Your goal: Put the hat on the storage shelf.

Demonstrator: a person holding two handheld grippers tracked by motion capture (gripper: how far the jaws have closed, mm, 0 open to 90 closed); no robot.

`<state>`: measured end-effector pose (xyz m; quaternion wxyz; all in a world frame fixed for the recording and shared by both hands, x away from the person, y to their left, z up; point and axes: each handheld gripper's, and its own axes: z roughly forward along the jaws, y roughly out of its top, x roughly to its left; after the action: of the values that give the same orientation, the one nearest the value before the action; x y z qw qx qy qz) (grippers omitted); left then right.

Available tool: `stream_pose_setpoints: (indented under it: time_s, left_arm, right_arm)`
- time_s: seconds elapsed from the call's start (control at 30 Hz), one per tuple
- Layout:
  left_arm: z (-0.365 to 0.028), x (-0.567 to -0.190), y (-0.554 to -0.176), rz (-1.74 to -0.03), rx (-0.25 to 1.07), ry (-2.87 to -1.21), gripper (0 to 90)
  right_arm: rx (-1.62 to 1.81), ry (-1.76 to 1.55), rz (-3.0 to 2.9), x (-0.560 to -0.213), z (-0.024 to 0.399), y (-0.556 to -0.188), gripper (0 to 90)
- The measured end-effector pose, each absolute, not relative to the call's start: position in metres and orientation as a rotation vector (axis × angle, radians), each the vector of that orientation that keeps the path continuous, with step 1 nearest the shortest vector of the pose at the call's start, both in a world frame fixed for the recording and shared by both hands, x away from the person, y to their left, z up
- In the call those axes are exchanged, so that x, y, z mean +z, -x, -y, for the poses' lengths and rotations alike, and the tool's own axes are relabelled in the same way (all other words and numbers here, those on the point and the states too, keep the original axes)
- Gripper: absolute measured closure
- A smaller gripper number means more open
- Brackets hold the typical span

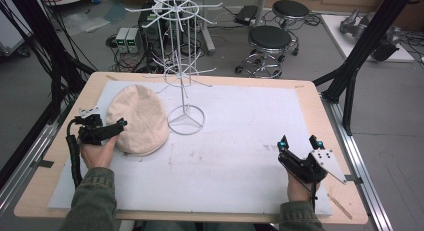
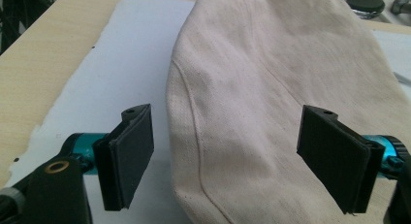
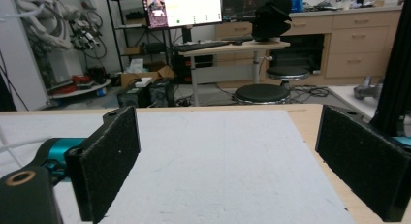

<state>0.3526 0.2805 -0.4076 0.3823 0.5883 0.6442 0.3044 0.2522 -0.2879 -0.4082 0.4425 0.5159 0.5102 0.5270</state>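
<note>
- Cap (image 1: pixel 138 119): cream cloth, lies on white mat (image 1: pixel 240 141), left of centre in high view, just left of wire rack (image 1: pixel 181 56) base.
- Left gripper (image 1: pixel 118 127): jaws apart, at the cap's left edge; in left gripper view the cap (image 2: pixel 271 103) sits between the pads, gripping nothing.
- Right gripper (image 1: pixel 299 143): lower right, jaws apart, empty, over bare mat (image 3: pixel 218 161).
</note>
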Motion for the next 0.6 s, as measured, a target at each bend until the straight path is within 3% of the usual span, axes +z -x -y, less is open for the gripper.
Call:
stream_pose_setpoints:
  time_s: [0.33, 0.5, 0.6]
  left_arm:
    - [-0.274, -0.421, -0.363, -1.774, 0.719, -1.592, 21.2]
    - [-0.270, -0.430, -0.366, -1.853, 0.614, -1.598, 29.1]
    - [-0.268, -0.432, -0.367, -1.894, 0.581, -1.594, 29.5]
  right_arm:
    - [1.313, -1.279, -1.278, -0.408, 0.286, -0.252, 7.9]
    - [1.310, -1.276, -1.281, -0.408, 0.285, -0.252, 7.9]
    - [1.313, -1.283, -1.284, -0.408, 0.285, -0.252, 7.9]
